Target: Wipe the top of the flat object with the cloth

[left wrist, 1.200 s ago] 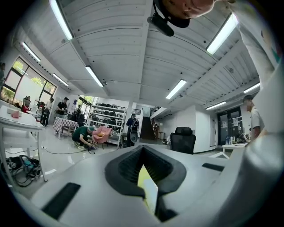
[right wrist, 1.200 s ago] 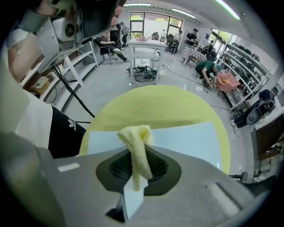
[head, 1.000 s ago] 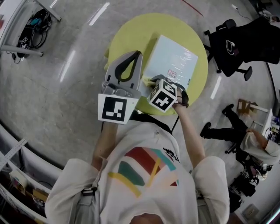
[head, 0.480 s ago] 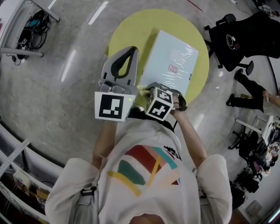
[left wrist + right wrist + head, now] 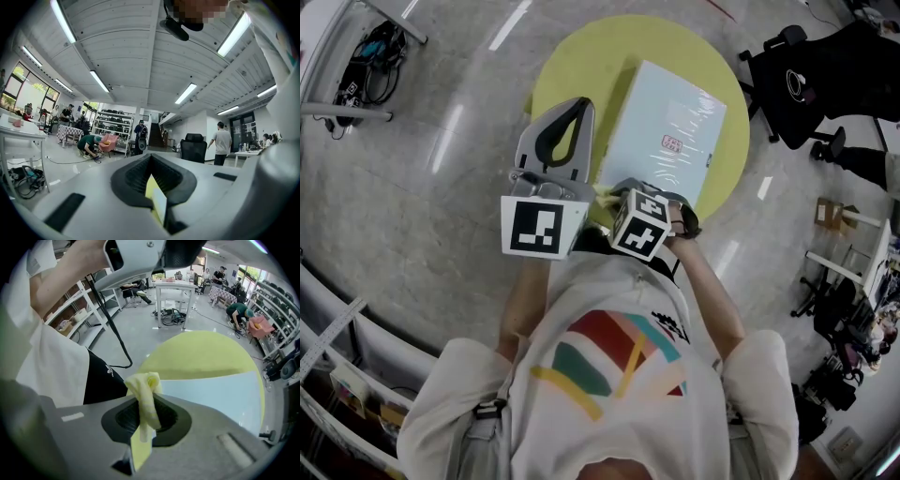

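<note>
In the head view a flat pale-blue box [image 5: 661, 112] lies on the round yellow tabletop [image 5: 581, 56], its long axis running away from the person and tilted a little to the right, a small red label [image 5: 673, 145] toward its right edge. The left tool [image 5: 582, 103] lies over the tabletop just left of the box, pointing away, its tips together with a hollow loop behind them. The right tool [image 5: 619, 190] sits at the box's near edge with a yellow cloth [image 5: 602, 192] at its tip. The right hand [image 5: 686, 217] grips it from behind, forearm bent in toward the body. The left gripper view shows that tool aimed out level across the room, jaws met at the tips with nothing clamped. In the right gripper view the jaws are clamped on the bunched cloth, which stands up over the box's near edge.
</note>
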### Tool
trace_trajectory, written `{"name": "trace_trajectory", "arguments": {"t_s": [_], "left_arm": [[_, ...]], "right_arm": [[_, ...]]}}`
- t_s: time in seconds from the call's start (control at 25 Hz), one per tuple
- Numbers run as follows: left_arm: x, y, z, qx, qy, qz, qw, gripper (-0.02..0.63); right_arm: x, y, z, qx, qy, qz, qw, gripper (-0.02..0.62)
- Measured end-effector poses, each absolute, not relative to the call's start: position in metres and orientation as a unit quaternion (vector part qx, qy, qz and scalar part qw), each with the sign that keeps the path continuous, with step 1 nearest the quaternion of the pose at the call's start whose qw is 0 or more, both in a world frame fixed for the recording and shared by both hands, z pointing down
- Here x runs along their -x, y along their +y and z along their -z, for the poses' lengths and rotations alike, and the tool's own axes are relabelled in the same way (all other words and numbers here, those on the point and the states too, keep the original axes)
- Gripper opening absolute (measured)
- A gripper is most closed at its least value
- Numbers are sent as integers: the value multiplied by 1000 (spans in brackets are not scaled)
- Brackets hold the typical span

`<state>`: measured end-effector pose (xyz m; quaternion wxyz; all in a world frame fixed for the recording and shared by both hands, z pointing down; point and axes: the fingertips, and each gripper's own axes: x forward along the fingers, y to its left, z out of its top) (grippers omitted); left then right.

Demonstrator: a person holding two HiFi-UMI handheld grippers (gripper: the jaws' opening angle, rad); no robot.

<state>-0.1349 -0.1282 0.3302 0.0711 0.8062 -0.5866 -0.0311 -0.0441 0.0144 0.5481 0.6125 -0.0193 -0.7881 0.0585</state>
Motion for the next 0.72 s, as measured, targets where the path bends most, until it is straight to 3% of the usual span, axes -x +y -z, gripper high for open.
{"name": "trace_trajectory", "arguments": {"t_s": [0.36, 0.72], "left_arm": [[135, -129, -329, -806, -586, 34, 75, 14], [127, -138, -325, -816, -573, 32, 73, 14]], "right_arm": [[45, -1, -528, -27, -825, -110, 554, 26], [-38, -146, -423, -300, -901, -126, 288, 26]]}}
